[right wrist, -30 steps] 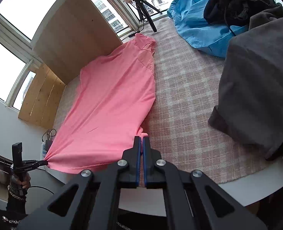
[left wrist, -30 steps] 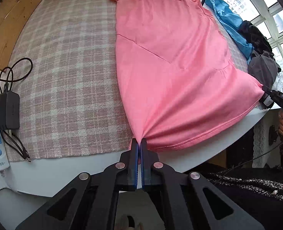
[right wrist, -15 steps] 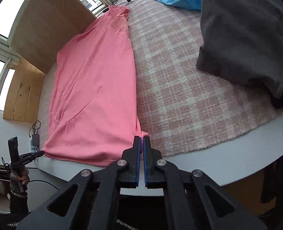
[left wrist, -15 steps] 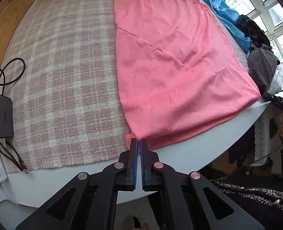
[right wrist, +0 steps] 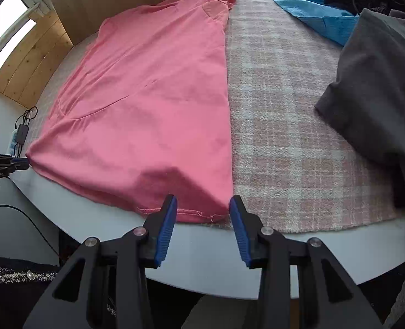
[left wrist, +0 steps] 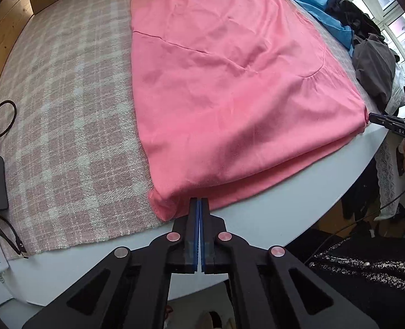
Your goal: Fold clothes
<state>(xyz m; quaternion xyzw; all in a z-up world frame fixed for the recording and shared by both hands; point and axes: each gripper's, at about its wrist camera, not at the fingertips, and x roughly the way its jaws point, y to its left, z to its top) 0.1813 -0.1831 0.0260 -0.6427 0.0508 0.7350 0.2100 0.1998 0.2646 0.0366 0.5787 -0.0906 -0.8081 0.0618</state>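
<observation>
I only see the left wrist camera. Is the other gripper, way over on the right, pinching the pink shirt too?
Observer: No. On the right gripper the jaws have just been opening. The hem corner of the pink shirt lies between them, unpinched.
Operator: Does the shirt's far edge touch that grey thing?
Observer: No. The grey garment lies apart from it, with a strip of bare plaid cloth between them.
</observation>
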